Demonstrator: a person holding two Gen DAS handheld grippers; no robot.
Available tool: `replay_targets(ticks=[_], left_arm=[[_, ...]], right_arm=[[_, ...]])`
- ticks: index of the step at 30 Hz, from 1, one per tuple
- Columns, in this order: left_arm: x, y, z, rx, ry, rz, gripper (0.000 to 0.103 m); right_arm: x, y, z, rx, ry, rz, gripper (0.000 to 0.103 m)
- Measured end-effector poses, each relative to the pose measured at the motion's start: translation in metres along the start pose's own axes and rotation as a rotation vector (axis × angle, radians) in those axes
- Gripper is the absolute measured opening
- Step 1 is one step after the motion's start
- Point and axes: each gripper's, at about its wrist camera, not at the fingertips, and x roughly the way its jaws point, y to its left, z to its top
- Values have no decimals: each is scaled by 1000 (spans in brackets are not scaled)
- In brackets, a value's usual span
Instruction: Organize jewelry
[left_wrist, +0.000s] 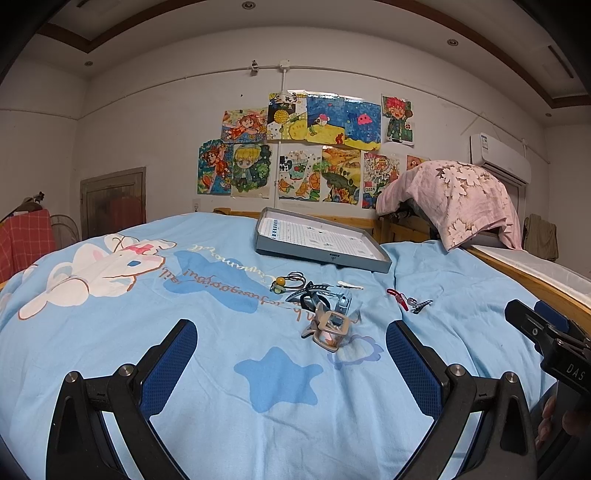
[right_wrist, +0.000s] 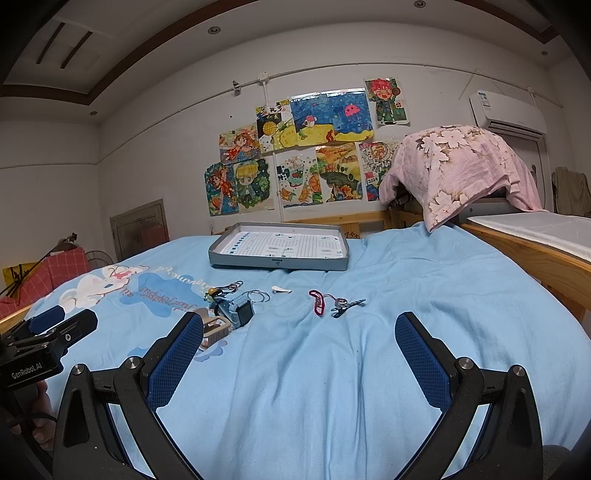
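Observation:
Hair accessories lie on a blue bedspread. A beige claw clip (left_wrist: 330, 330) (right_wrist: 215, 329) lies nearest. Behind it are a grey clip (left_wrist: 342, 302) (right_wrist: 240, 311), dark hair ties with a yellow bead (left_wrist: 286, 283), a white clip (left_wrist: 349, 285) (right_wrist: 281, 290), a red clip (left_wrist: 399, 296) (right_wrist: 316, 301) and a dark clip (left_wrist: 422, 305) (right_wrist: 347, 305). A grey tray (left_wrist: 369, 264) (right_wrist: 277, 263) with a grid-paper lining sits behind them. My left gripper (left_wrist: 291, 339) is open, empty, just short of the claw clip. My right gripper (right_wrist: 300, 332) is open, empty, short of the red clip.
A pink floral cloth (left_wrist: 454, 195) (right_wrist: 461, 166) covers something at the back right. A wooden bed rail (left_wrist: 535, 280) (right_wrist: 546, 254) runs along the right. Drawings hang on the far wall (left_wrist: 306, 147). A red cloth (left_wrist: 22, 240) is at the left.

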Motion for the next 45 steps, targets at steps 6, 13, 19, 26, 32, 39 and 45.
replay_targets(ticks=[6, 13, 19, 26, 32, 39, 45], left_arm=[[0, 1, 0, 2, 0, 0, 103], [0, 1, 0, 0, 0, 0, 103], [0, 0, 0, 2, 0, 0, 103], [0, -1, 0, 2, 1, 0, 103], [7, 2, -5, 2, 16, -3, 103], [17, 5, -10, -23, 83, -32, 103], [45, 4, -7, 3, 208, -113, 103]], right_arm=[[0, 0, 0, 1, 0, 0, 102], [0, 0, 0, 2, 0, 0, 102], [0, 0, 0, 2, 0, 1, 102], [0, 0, 0, 3, 0, 1, 102], [1, -1, 0, 5, 1, -1, 102], [4, -6, -1, 48, 14, 4, 102], [10, -17, 4, 117, 49, 11, 102]])
